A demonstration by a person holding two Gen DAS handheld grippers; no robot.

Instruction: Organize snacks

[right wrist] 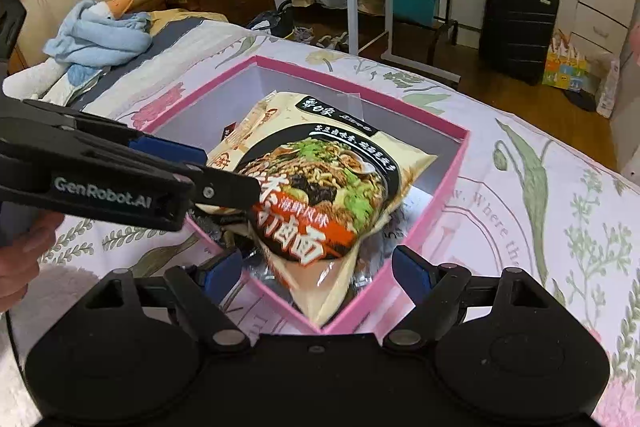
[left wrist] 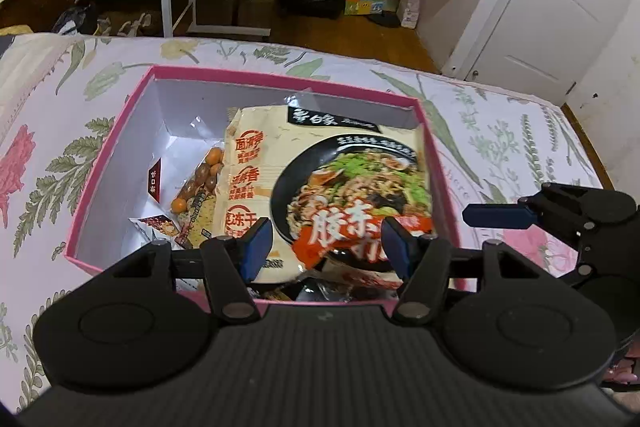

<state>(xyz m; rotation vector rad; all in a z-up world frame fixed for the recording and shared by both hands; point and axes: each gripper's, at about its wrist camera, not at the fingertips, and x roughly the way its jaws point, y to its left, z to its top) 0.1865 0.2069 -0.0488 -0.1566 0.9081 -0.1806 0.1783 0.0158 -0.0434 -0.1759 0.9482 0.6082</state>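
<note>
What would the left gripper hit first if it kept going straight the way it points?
Most likely the instant noodle packet lying on top in the pink box; the left gripper has its open jaws either side of the packet's near end, though depth is unclear.

pink box (left wrist: pixel 105 163), open top, white inside, sits on floral bedspread. large cream instant-noodle packet (left wrist: pixel 320 187) with black bowl picture and red lettering lies tilted across box, near corner raised above rim. beside it on box floor: clear bag of round orange-brown snacks (left wrist: pixel 202 177), small dark-red sachet (left wrist: pixel 154 181), other small packets partly hidden under noodle packet.
</note>
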